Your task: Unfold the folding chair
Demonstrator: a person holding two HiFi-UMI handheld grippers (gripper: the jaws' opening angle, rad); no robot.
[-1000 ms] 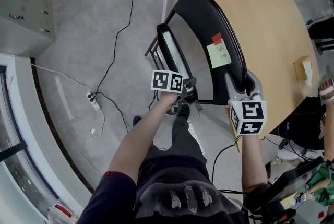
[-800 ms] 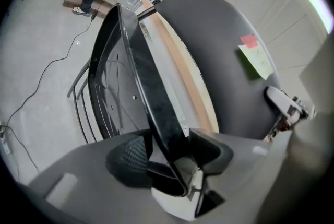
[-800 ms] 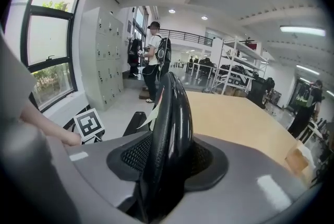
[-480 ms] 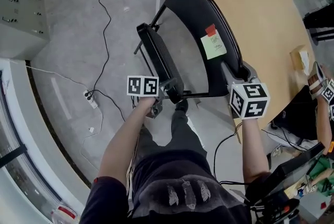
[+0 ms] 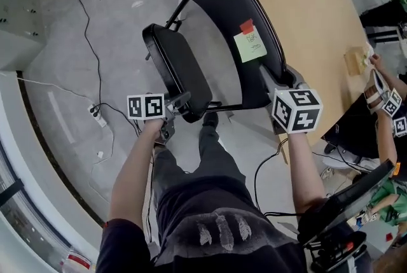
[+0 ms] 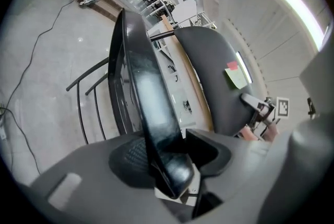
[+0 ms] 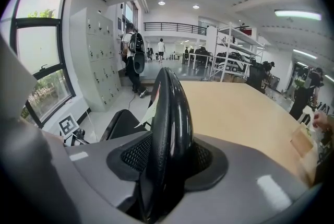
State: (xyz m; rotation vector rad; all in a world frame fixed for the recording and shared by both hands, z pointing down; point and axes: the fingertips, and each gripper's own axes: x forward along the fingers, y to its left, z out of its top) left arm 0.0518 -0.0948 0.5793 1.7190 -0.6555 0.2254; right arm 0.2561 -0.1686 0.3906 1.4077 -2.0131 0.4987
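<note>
the black folding chair [image 5: 257, 81] stands at the upper centre of the head view, between grey floor [image 5: 76, 62] on the left and a tan table [image 5: 311, 4] on the right. its seat [image 5: 175, 68] runs long from the lower centre toward the upper left, swung apart from the curved backrest [image 5: 222, 11], which arcs up to the top centre. a green sticky note [image 5: 252, 46] and a red tag [image 5: 247, 26] sit on the backrest; the handwriting is too small to read. the left gripper [image 5: 181, 106] is clamped on the seat's near edge and the right gripper [image 5: 285, 79] on the backrest's near rim. both pairs of jaws have just been closing.
</note>
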